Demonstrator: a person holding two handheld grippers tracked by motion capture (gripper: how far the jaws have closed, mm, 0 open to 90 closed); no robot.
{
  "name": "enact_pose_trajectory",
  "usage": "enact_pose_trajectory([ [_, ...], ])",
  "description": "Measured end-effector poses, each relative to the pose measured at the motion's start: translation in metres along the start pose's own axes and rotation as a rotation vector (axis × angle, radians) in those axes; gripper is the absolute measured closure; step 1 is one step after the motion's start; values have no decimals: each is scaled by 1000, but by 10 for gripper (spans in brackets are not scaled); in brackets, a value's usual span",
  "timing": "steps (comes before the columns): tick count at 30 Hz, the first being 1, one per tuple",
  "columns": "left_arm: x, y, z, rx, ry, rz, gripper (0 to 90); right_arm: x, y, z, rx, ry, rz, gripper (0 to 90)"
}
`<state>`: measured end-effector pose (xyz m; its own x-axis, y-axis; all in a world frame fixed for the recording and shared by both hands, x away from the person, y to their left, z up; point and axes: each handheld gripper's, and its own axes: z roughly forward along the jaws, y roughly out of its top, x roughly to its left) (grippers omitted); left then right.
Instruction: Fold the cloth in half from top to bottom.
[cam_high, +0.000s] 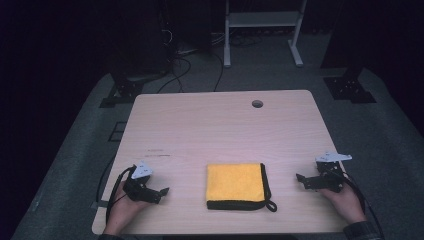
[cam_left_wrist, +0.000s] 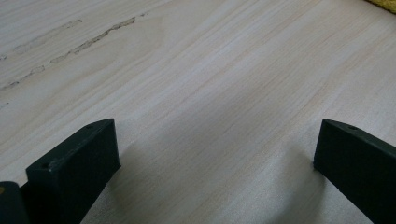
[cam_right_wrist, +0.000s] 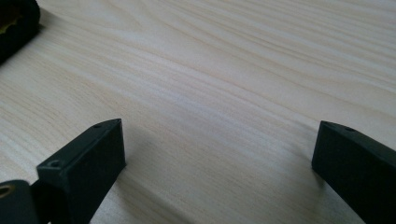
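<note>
On the near half of the pale wooden table (cam_high: 220, 125) lies a folded yellow cloth (cam_high: 235, 182) with a black border and a small black loop at its near right corner, flat on the wood and roughly midway between the two hands. The left gripper (cam_high: 165, 191) rests low over the table to the cloth's left, held by the person's left hand (cam_high: 122, 210) and pointing toward the cloth but well apart from it; in the left gripper view its jaws stand wide with bare wood between them, and a sliver of yellow shows at the top right corner. The right gripper (cam_high: 298, 177) sits to the cloth's right in the right hand (cam_high: 345, 200), also aimed inward and clear of the fabric. Its jaws are spread wide too, grasping nothing, with the cloth's black edge (cam_right_wrist: 16, 25) at the top left of the right gripper view.
</note>
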<state>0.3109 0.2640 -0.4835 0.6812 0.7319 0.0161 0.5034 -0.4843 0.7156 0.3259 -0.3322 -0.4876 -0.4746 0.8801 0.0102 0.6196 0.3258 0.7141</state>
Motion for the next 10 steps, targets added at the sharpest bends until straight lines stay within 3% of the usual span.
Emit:
enact_pose_trajectory([
  [10,0,0,0,0,1,-2,0,0,-1,-1,-2,-10,8,18],
])
